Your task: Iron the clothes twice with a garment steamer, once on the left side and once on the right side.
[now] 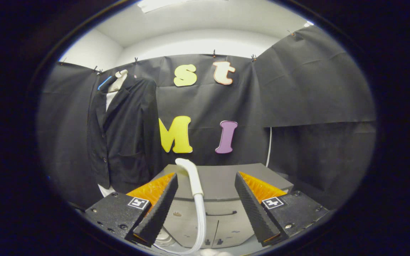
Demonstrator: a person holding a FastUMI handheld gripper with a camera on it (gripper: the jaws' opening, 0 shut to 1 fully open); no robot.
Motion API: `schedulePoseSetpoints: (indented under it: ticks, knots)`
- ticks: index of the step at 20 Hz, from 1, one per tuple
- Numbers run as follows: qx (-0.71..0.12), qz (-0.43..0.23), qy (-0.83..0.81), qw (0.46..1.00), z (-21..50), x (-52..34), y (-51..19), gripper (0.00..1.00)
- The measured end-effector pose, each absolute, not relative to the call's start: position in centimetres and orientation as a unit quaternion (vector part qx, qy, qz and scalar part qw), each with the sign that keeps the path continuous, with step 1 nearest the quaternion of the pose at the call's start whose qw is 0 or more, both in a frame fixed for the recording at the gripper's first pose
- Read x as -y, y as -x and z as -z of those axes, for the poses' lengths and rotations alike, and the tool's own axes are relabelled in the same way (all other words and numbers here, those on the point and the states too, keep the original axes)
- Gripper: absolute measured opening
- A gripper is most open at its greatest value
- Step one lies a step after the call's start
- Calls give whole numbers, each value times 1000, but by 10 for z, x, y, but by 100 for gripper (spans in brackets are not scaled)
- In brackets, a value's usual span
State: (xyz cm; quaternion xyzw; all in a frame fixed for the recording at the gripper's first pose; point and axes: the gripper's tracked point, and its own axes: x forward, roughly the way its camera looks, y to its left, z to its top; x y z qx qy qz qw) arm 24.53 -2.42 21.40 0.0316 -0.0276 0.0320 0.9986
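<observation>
Tool (205,185) fingers spread wide, white steamer handle (192,177) upright between them untouched, grey steamer base (226,199) beyond, black jacket (123,135) hanging on the left

A grey cabinet-like unit (222,185) stands against the black cloth wall (308,89) of the booth. Its flat top is bare, and its front carries a dark slot-shaped handle (221,213) with two lower panels beneath it. A thin white cable (269,147) runs down the wall just behind the unit's far right corner. The cloth hangs in wide panels pinned along its upper edge with small clips (214,53), and one panel on the right overlaps the one below it. Above the cloth show a white wall (94,48) and a white ceiling with a light fixture (158,4).
</observation>
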Motion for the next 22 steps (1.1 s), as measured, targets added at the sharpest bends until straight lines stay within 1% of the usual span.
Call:
schedulePoseSetpoints:
  ticks: [5, 10, 15, 18, 22]
  knots:
    - [-25, -71, -46, 996, -229, 21, -336, 100]
    - [-90, -121, -34, 988, -220, -2, -414, 100]
    - [-169, -157, -29, 973, -186, -19, -467, 100]
    - [-221, -175, -37, 959, -162, -28, -484, 100]
    - [-274, -196, -36, 941, -138, -38, -494, 97]
